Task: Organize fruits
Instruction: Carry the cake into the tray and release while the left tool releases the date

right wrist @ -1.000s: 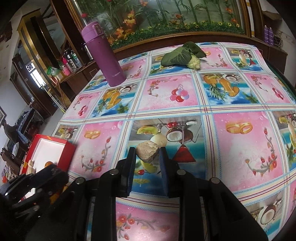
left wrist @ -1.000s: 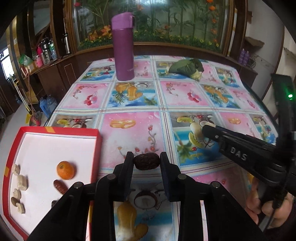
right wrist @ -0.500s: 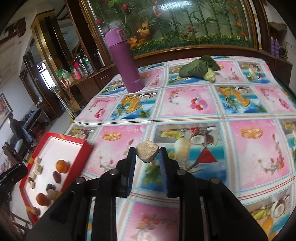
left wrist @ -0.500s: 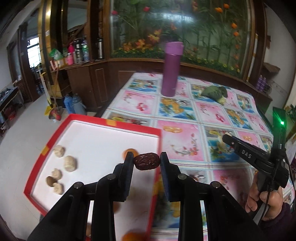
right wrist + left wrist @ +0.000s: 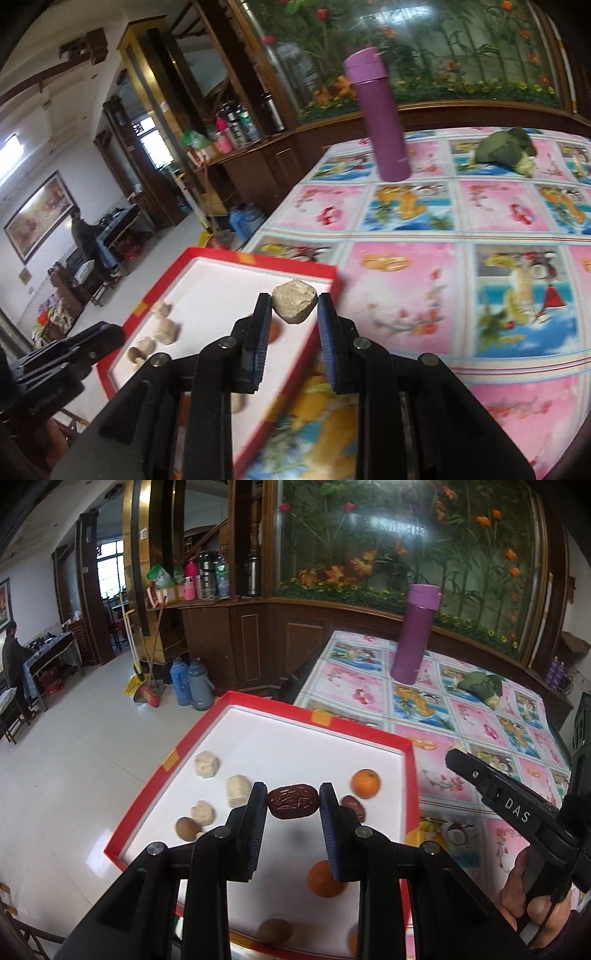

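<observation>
While both hover above the red tray (image 5: pixel 405 775), left tongs (image 5: pixel 293 802) pinch a date (image 5: pixel 293 801), right tongs (image 5: pixel 293 308) a beige lump (image 5: pixel 294 301).

The left gripper (image 5: pixel 293 800) is held level, its two fingers closed on a date (image 5: pixel 293 801) that is pinched crosswise between the pads. The right gripper (image 5: pixel 294 307) is likewise closed, a pale lump (image 5: pixel 294 301) being clamped at the fingertips. In the left view the right gripper is seen from the side, gripped at its handle by a hand (image 5: pixel 532 901) with the fingers wrapped around it.
</observation>
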Demonstrator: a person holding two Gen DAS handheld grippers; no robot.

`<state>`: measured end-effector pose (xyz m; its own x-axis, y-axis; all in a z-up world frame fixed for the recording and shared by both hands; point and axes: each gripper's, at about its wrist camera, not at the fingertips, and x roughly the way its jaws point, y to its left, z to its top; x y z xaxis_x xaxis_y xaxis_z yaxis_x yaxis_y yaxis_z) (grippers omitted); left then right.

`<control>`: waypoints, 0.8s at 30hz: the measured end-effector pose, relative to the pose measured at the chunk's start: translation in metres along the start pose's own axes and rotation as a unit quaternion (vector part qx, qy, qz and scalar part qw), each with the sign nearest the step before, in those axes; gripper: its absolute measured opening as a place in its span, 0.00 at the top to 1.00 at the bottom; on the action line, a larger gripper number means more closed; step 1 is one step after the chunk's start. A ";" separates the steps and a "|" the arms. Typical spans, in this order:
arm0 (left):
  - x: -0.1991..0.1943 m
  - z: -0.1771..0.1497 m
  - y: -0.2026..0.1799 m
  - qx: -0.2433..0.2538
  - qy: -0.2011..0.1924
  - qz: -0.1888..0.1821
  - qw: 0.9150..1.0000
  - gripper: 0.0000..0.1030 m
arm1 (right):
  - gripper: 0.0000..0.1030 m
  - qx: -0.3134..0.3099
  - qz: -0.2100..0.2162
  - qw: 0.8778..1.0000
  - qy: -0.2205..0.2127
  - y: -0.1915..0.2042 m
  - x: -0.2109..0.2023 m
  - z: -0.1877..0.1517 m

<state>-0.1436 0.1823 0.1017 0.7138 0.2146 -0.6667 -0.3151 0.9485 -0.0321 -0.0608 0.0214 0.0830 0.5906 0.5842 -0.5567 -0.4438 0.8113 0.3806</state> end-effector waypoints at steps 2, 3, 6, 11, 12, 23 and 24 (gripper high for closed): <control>0.002 -0.002 0.010 -0.008 0.002 0.004 1.000 0.73 | 0.73 -0.006 0.011 1.000 0.009 0.013 0.007 -0.003; 0.004 -0.003 0.015 -0.012 0.003 0.006 1.000 0.73 | 0.73 -0.011 0.016 1.000 0.015 0.021 0.012 -0.005; 0.009 -0.005 0.027 -0.019 0.006 0.013 1.000 0.73 | 0.73 -0.018 0.027 0.999 0.026 0.036 0.019 -0.009; 0.018 -0.008 0.043 -0.029 0.012 0.025 0.999 0.73 | 0.73 -0.027 0.040 0.998 0.051 0.055 0.034 -0.013; 0.020 -0.009 0.045 -0.029 0.014 0.028 0.999 0.73 | 0.73 -0.027 0.042 0.997 0.058 0.058 0.038 -0.013; 0.036 -0.015 0.061 -0.029 0.033 0.042 0.998 0.73 | 0.73 -0.081 0.034 0.988 0.126 0.090 0.073 -0.005; 0.037 -0.016 0.061 -0.028 0.034 0.042 0.998 0.73 | 0.73 -0.085 0.031 0.987 0.131 0.091 0.077 -0.006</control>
<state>-0.1460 0.2442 0.0632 0.6400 0.2744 -0.7177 -0.4073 0.9132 -0.0140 -0.0596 0.1397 0.0705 0.3740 0.5885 -0.7168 -0.5934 0.7458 0.3028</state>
